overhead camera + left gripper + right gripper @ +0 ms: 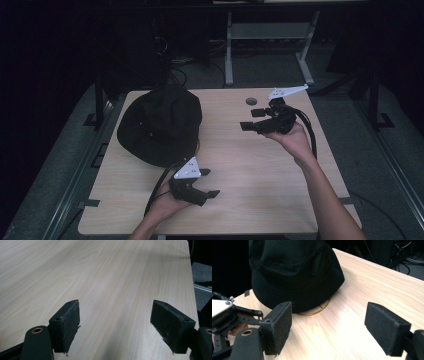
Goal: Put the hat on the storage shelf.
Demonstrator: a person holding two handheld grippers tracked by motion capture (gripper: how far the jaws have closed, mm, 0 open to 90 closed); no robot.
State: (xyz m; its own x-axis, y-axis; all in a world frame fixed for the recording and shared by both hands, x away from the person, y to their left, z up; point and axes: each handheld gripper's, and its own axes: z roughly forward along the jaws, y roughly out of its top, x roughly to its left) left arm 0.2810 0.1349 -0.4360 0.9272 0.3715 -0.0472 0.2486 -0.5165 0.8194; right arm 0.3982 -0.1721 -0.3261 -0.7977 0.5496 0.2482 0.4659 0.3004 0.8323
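Black hat (160, 125) sits crown-up in the left-centre of the high view, on the light wood table (260, 170), toward the table's left side. In the right gripper view the hat (294, 272) takes the upper left of the frame; a thin amber ring (317, 310) peeks out from under its brim on the near side, touching the tabletop.

Left gripper (207, 182) is low in the high view, just below and right of the hat, close to the brim but not touching it. Jaws spread wide, nothing between them. Left gripper view confirms: left gripper (115, 327) with both pads far apart over bare wood (112, 277), table edge at the upper right of that frame.

Right gripper (252, 120) is right of centre in the high view, held up off the table in the person's hand (295, 140), jaws pointing left toward the hat, well apart from it. In its own view the right gripper (328, 328) stands wide open, empty, with the hat ahead and the left gripper's body at the lower left.

Small dark round spot (251, 101) on the table near the far edge, just above the right gripper; can't tell what it is.
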